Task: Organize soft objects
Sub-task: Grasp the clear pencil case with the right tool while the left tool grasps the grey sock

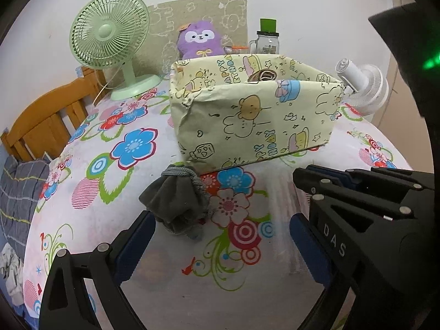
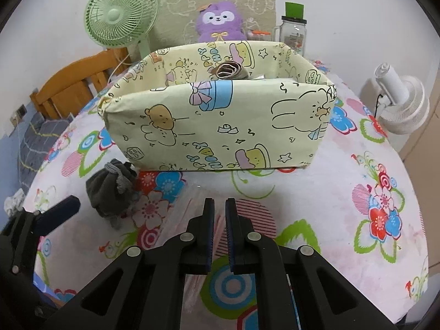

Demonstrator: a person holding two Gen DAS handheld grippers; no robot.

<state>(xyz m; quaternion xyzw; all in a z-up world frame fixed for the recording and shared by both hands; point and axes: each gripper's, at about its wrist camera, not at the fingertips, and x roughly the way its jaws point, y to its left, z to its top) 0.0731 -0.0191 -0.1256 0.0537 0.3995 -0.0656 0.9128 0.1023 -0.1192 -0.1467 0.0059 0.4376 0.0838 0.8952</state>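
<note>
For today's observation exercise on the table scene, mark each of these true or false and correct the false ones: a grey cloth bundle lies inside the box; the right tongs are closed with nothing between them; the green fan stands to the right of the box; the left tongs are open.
1. The grey cloth bundle lies inside the box. False: it lies on the tablecloth in front of the box's left corner.
2. The right tongs are closed and empty. True.
3. The green fan stands right of the box. False: it stands to the left; the white fan is on the right.
4. The left tongs are open. True.
</note>
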